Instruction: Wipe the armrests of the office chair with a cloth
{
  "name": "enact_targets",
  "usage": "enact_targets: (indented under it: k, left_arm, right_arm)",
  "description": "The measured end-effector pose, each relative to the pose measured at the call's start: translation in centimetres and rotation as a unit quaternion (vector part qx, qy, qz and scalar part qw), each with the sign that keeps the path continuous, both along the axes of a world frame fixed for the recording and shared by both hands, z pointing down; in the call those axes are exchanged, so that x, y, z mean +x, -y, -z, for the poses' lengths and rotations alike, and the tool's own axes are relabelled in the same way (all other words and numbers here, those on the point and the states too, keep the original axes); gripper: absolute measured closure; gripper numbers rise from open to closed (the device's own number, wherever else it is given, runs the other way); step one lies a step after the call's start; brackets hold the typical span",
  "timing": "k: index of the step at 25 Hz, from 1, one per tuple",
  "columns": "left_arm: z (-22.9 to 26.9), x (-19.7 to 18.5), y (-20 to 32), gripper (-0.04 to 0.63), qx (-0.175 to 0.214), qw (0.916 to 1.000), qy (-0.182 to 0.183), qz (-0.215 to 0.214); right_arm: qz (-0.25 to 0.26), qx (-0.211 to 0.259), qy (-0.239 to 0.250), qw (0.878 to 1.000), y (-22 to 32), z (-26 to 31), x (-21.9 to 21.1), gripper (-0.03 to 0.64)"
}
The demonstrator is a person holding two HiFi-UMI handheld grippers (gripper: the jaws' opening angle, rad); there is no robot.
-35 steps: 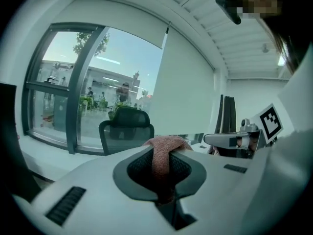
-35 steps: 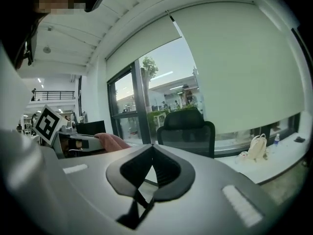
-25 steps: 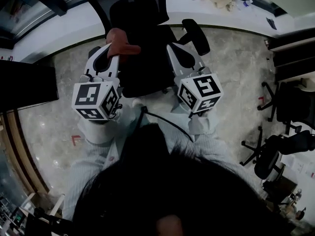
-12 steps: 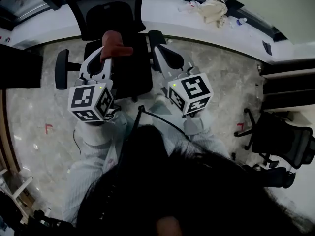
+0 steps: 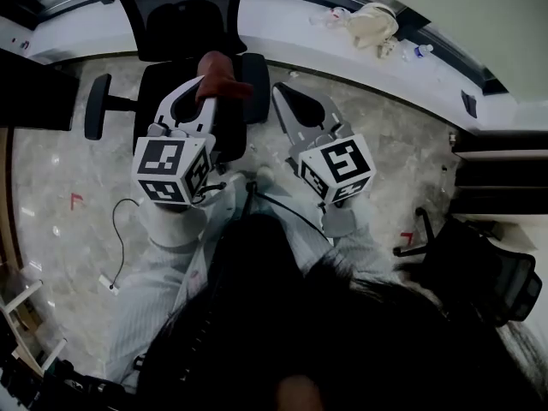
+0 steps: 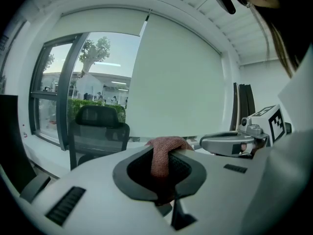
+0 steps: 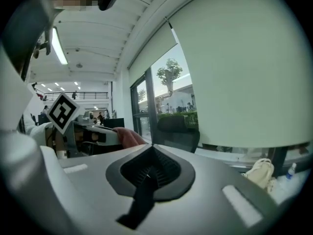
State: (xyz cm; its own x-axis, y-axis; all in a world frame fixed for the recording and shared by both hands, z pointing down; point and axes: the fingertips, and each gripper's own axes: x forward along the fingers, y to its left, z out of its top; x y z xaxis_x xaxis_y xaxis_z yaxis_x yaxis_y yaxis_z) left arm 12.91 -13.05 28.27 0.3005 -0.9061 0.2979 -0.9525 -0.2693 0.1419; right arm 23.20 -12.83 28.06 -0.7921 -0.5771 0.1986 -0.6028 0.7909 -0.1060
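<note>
**Head view and both gripper views: count of items.**
- Two grippers, one in each of your hands.
- Your left gripper [image 5: 208, 94]: jaws clamped on one reddish cloth [image 6: 163, 153], bunched and bulging past tips.
- Your right gripper [image 7: 151, 151]: jaws fully together, nothing between.
- One office chair [image 5: 184, 24] ahead of you, two armrests showing.
- First armrest [image 5: 97, 107] at seat's picture-left side; second armrest [image 5: 256, 75] just beside cloth. Contact not discernible.
- Second chair [image 5: 479, 268] at lower right, well apart.
- One pale bag [image 5: 372, 20] on white ledge [image 5: 291, 20].
</note>
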Motion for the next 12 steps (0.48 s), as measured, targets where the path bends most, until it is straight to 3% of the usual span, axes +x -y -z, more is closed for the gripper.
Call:
enact_targets:
  k: [5,7,9,12]
  left_arm:
    - [-0.7,2.3,1.1,0.566,-0.007,0.9994,0.021,-0.026]
    - [-0.9,3.1,1.1,0.566,-0.02,0.9987,0.032,-0.034]
    - [-1.0,3.5,1.0,0.566,-0.035,0.9971,0.052,-0.043]
    - [-1.6,3.2,0.7,0.566,-0.054,0.9933,0.086,-0.055]
  right_arm:
    - [0.062,0.066,-0.045,0.995,-1.1,1.6,-1.5,0.589]
    - [0.099,0.079,-0.063,0.99,-1.7,2.0,-2.1,0.532]
    - [0.135,0.11,-0.117,0.978,-2.0,1.7,-2.4,0.466]
    - [0.178,0.151,-0.224,0.946,-2.2,-0.2,-2.7,0.422]
